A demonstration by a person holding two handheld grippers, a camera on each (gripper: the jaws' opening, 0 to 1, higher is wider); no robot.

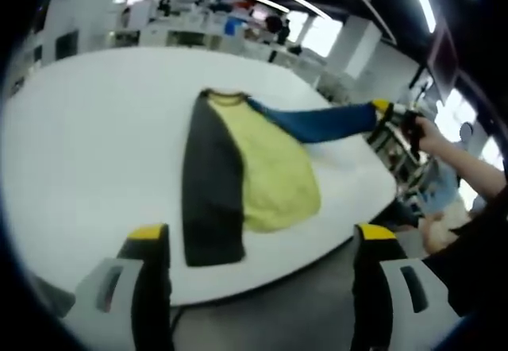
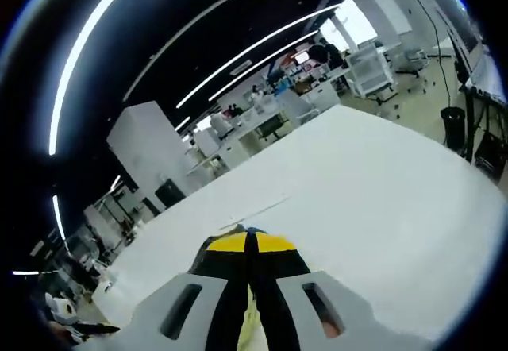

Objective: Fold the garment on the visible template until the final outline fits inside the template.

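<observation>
In the left gripper view the left claw (image 1: 262, 244) hangs wide open and empty near the white bench (image 1: 87, 144), where the yellow-and-black shirt (image 1: 238, 172) lies half folded, its blue sleeve (image 1: 321, 122) pulled right by the right claw (image 1: 386, 113). In the right gripper view the right claw (image 2: 250, 244) is closed on that sleeve cloth. I judge sleeve and later folds remain; I cannot make out a template.

The left gripper view looks from beyond the near edge of the broad white table (image 1: 87, 144), set back and raised, facing across it toward the distant desks – its own yellow-tipped black jaws rise at the bottom. The right gripper view sits low and close over that same table (image 2: 373, 184), its jaws pressed together, looking along the surface toward the far workstations and ceiling light strips – both views share the tabletop and the background room
</observation>
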